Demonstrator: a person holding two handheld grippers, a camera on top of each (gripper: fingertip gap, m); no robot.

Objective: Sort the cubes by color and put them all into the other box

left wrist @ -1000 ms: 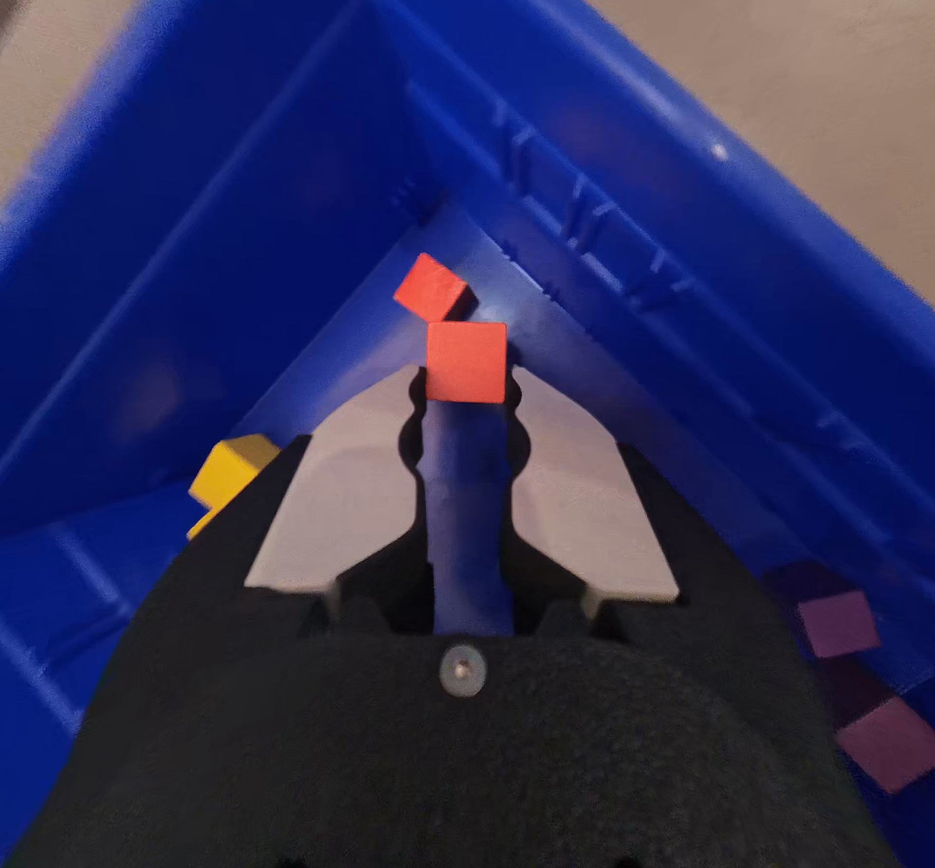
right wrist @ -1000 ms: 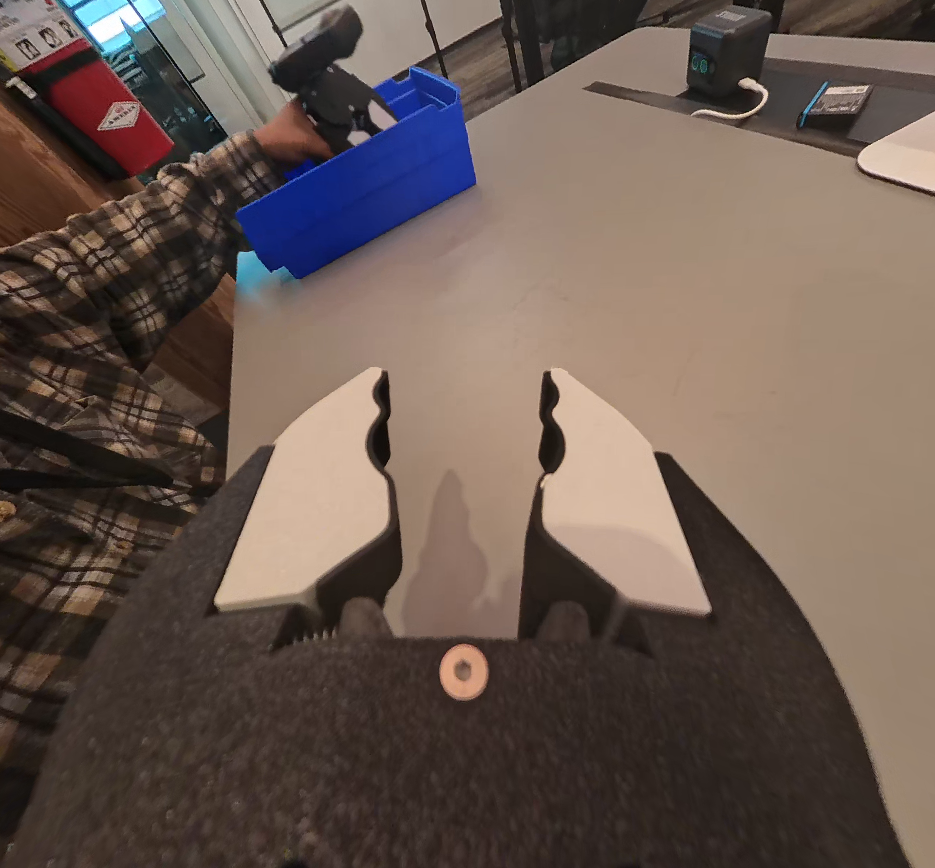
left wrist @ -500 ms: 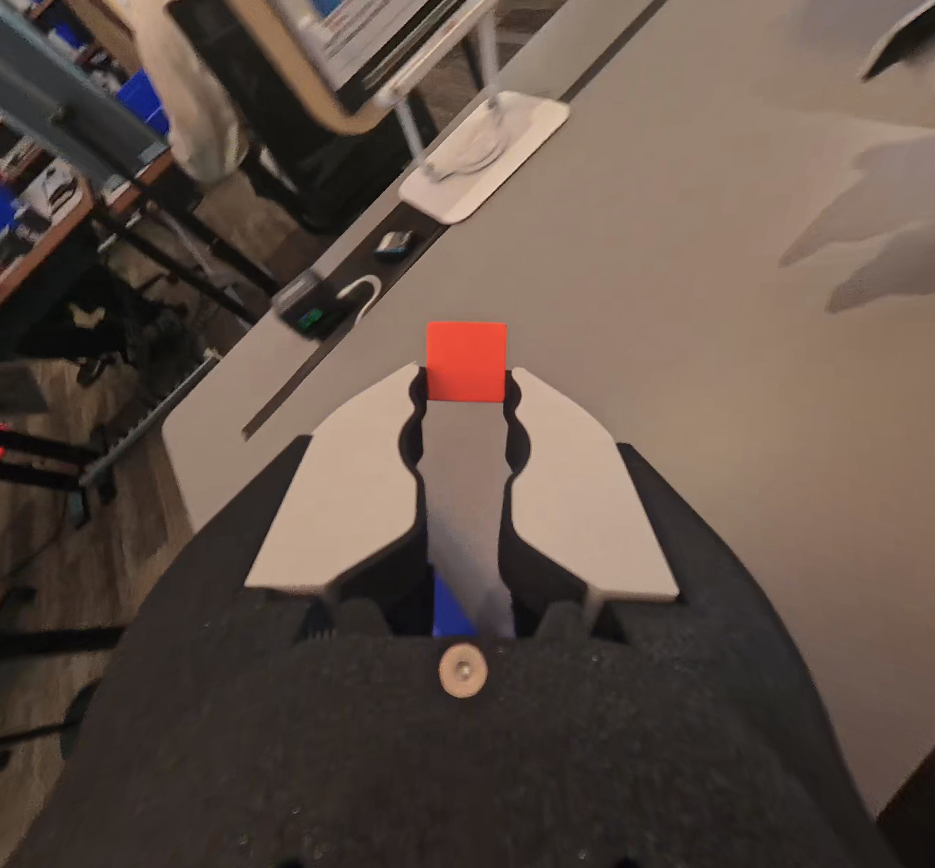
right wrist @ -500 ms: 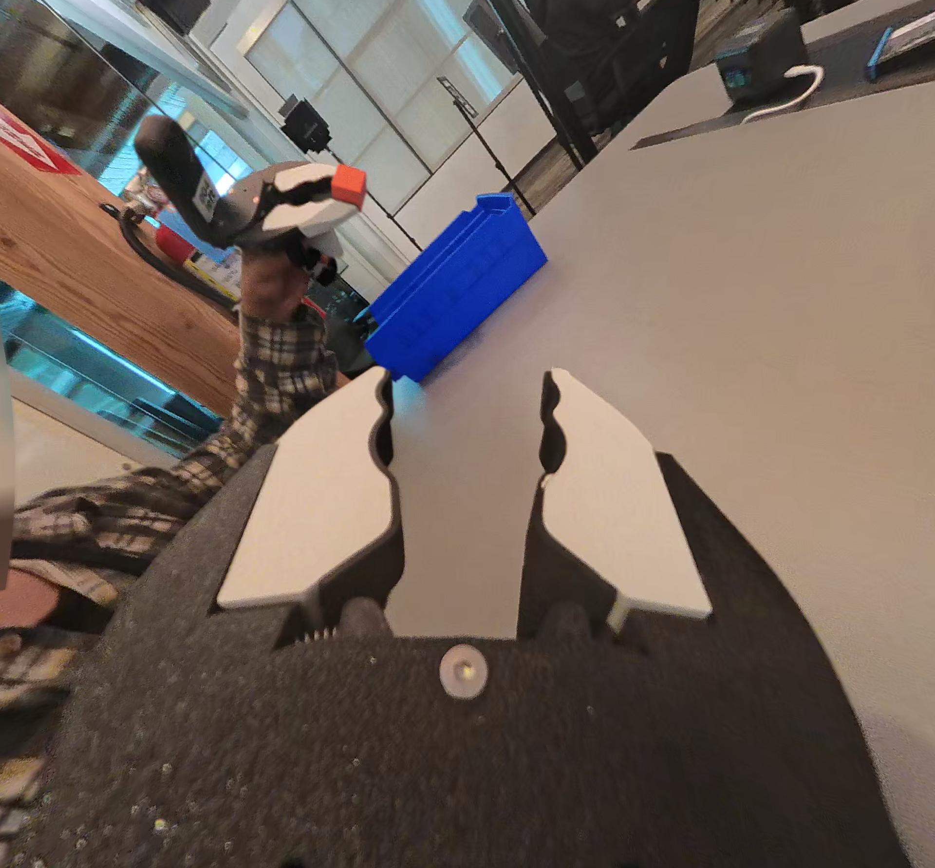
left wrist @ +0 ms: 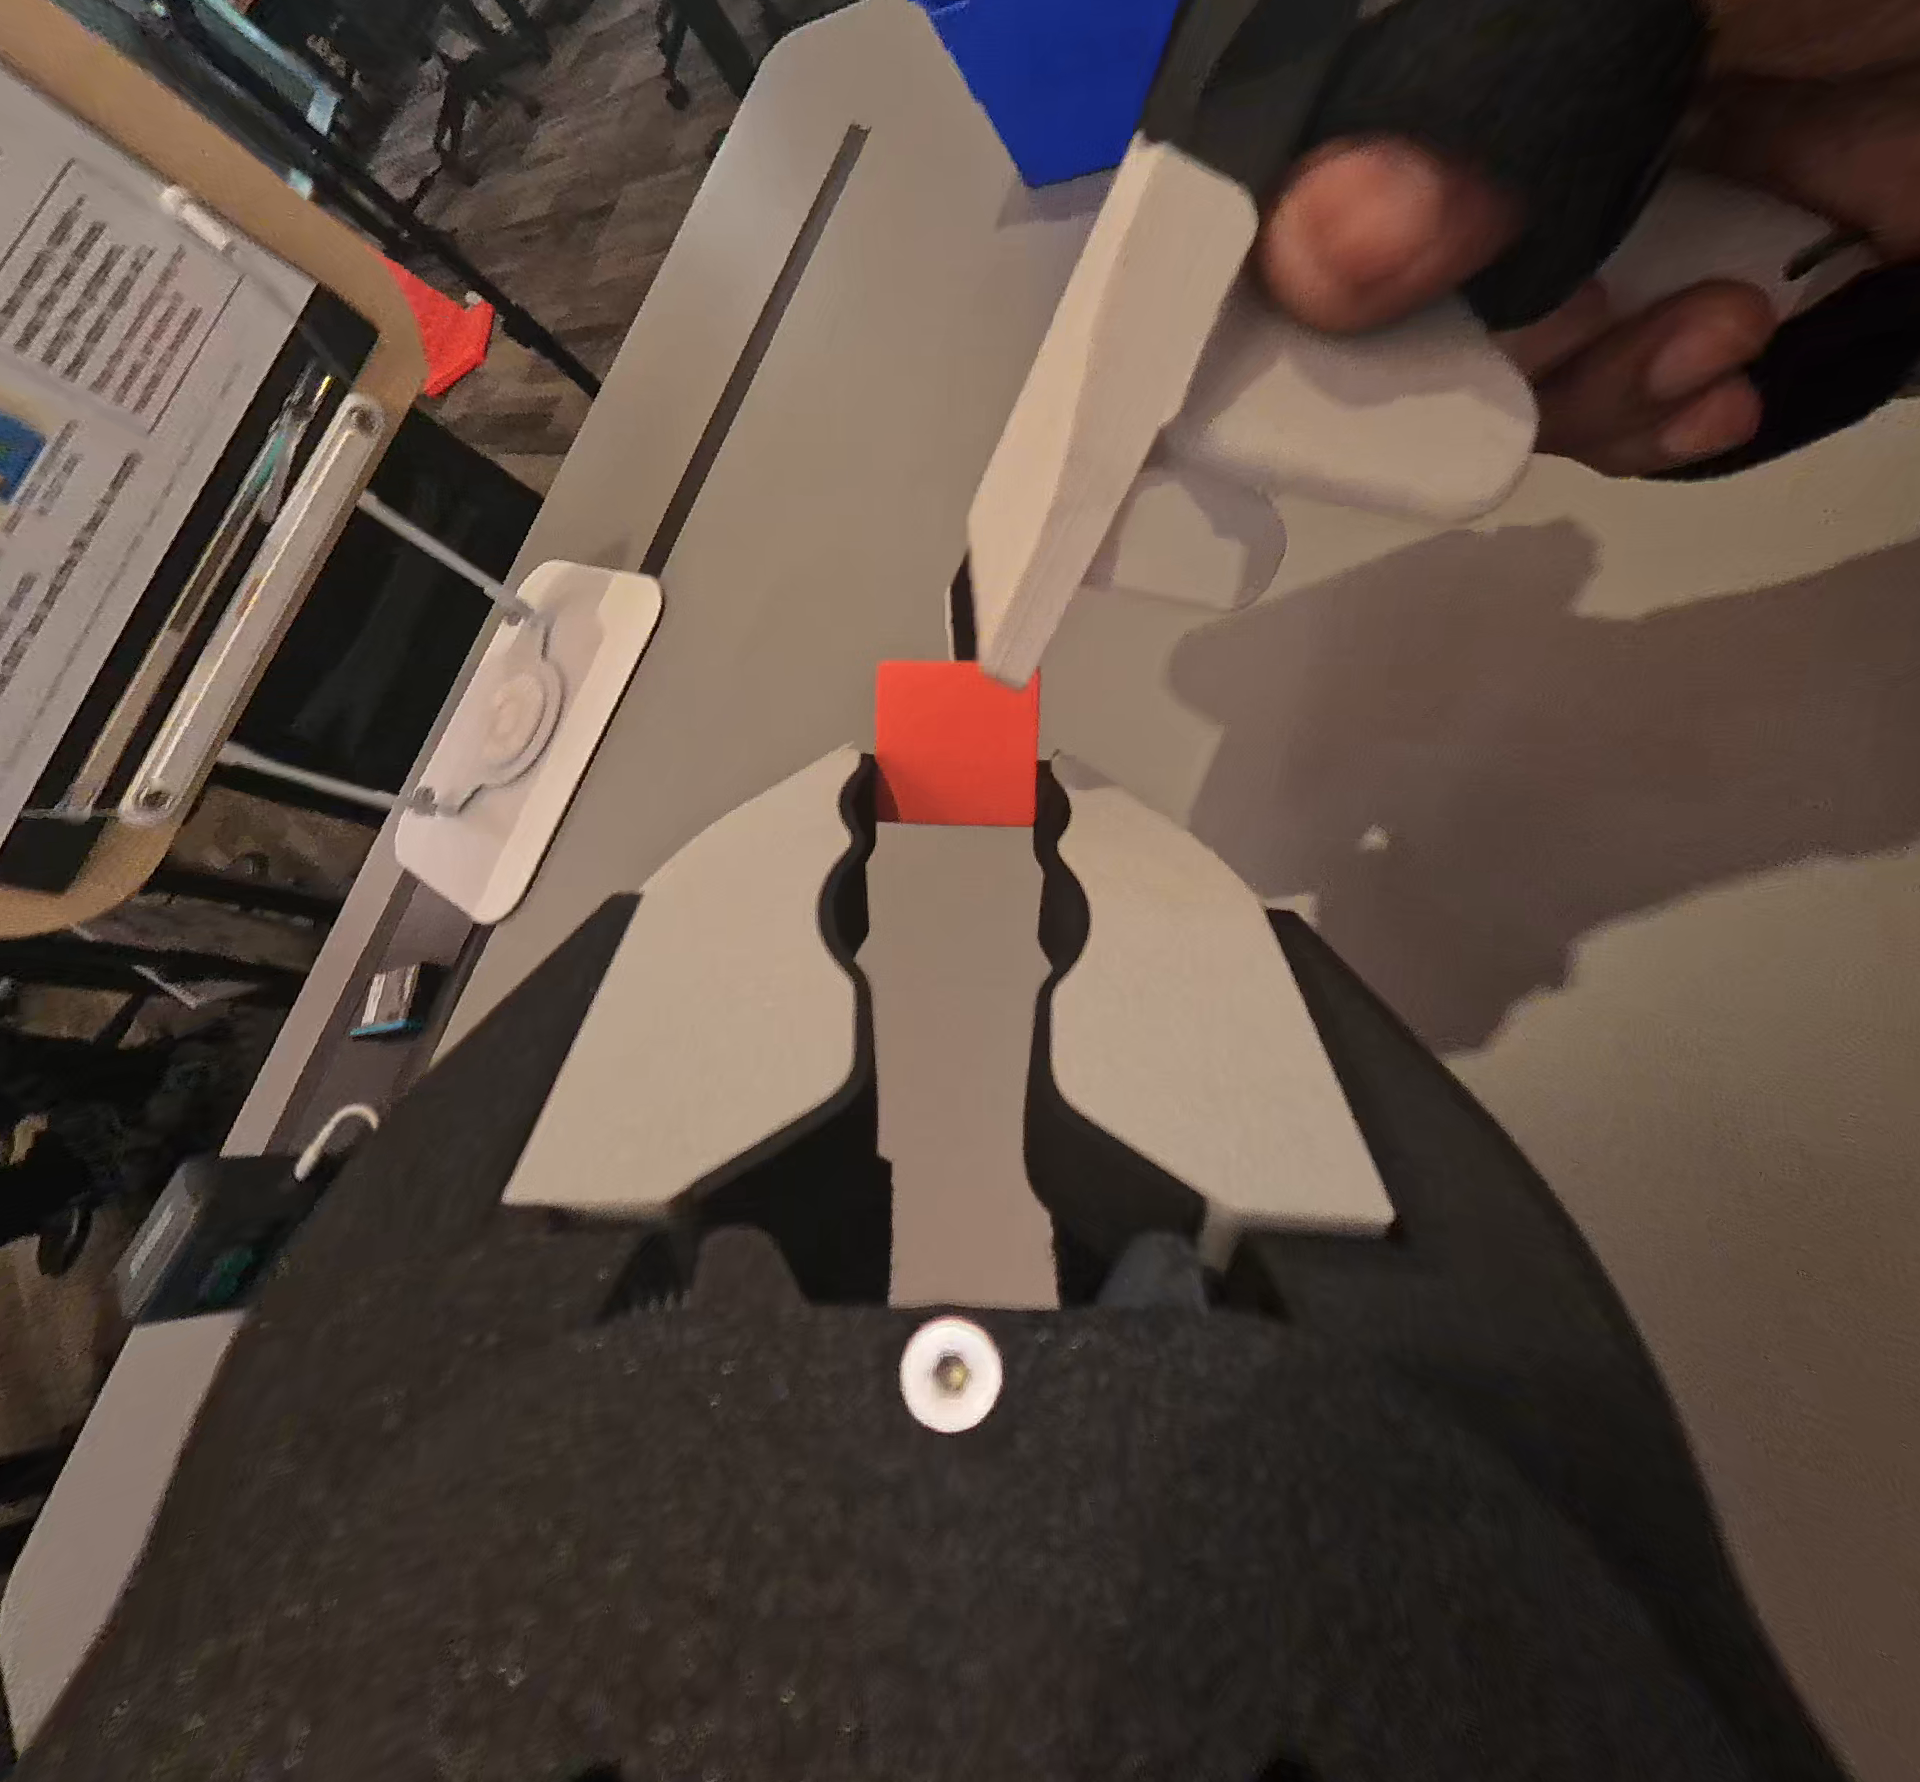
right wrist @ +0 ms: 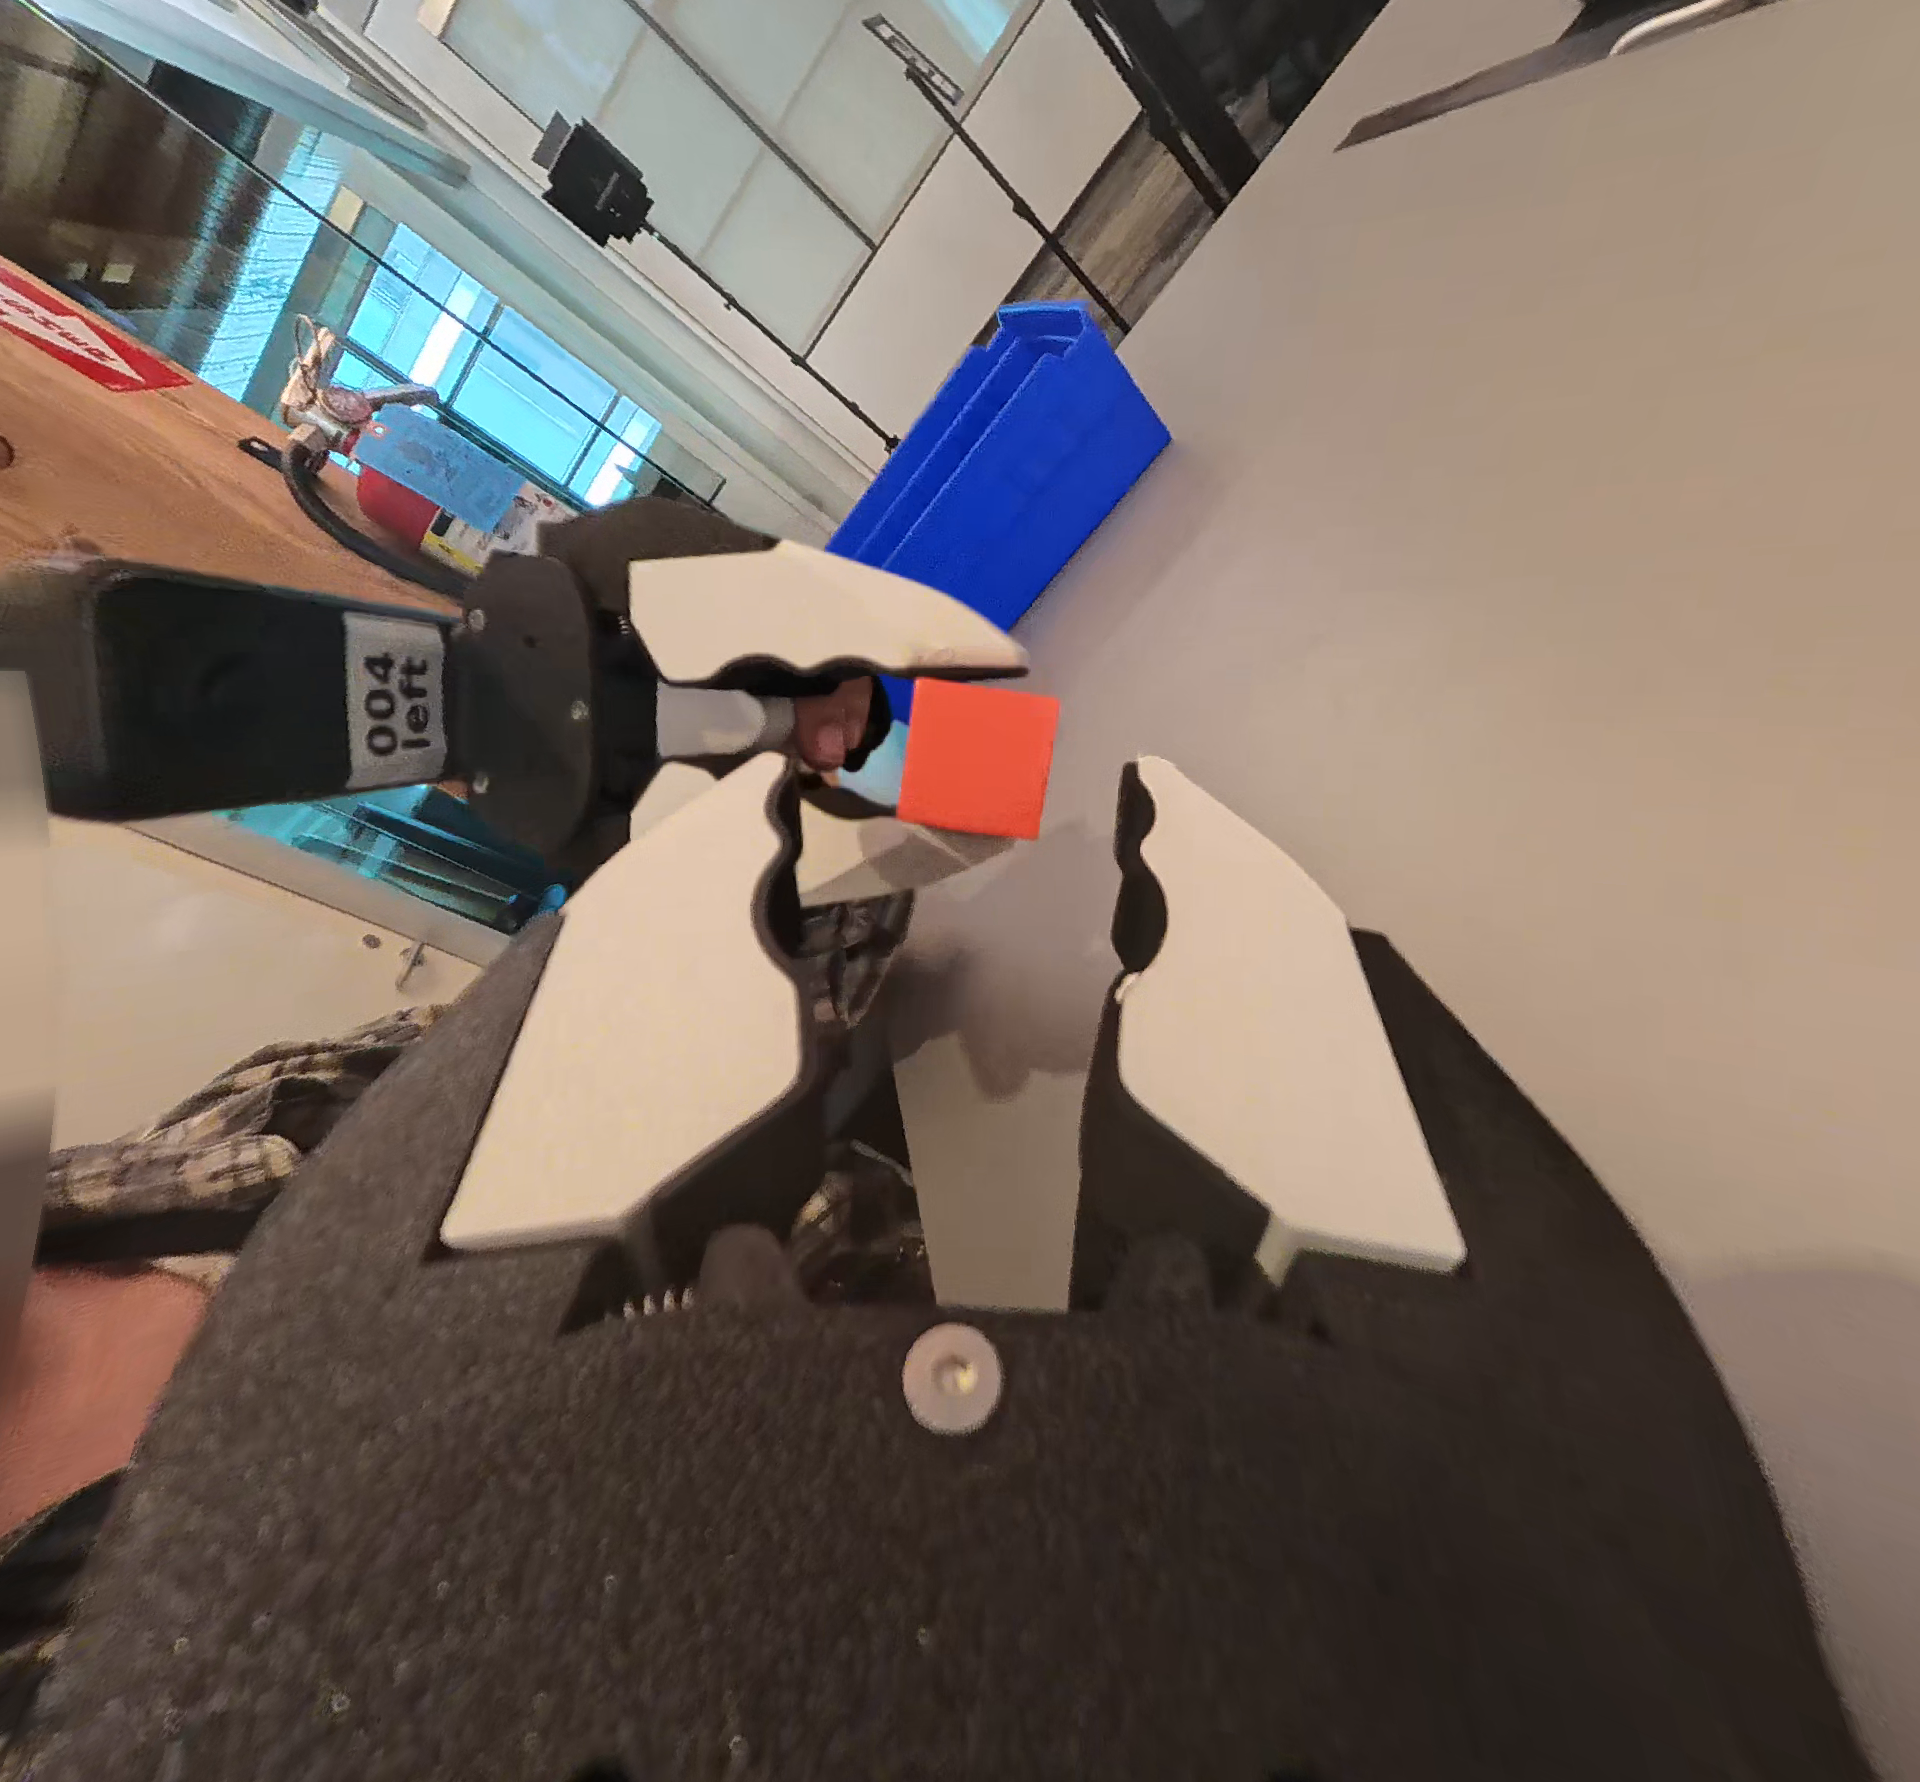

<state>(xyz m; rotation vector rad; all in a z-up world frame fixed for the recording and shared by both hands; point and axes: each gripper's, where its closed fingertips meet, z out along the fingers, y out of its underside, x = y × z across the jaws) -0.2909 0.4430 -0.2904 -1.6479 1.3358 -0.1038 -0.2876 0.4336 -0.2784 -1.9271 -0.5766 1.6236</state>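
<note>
A red cube (left wrist: 957,743) is pinched between the fingertips of the left gripper (left wrist: 957,776) and is held in the air above the grey table (left wrist: 1558,1161), clear of any box. The right gripper (right wrist: 961,776) is spread wide and empty, its jaws standing either side of the cube; in the left wrist view one of its fingers (left wrist: 1081,444) comes in from 1 o'clock and its tip is seen at the cube's upper right corner, though contact cannot be confirmed. A hand-over is judged to be in progress. One blue box (right wrist: 997,475) is seen at 12 o'clock of the cube in the right wrist view, and a blue box (left wrist: 1049,18) at 1 o'clock in the left wrist view; whether these are one box or two cannot be told, and no contents are visible. Progress is therefore judged early to middling: this cube is not yet placed, and the count remaining cannot be read. Against the frames of one second ago, the cube is found lifted out of the blue box, where another red, a yellow and purple cubes were recorded, and the right gripper, then idle over bare table, is now brought up to the cube.
</note>
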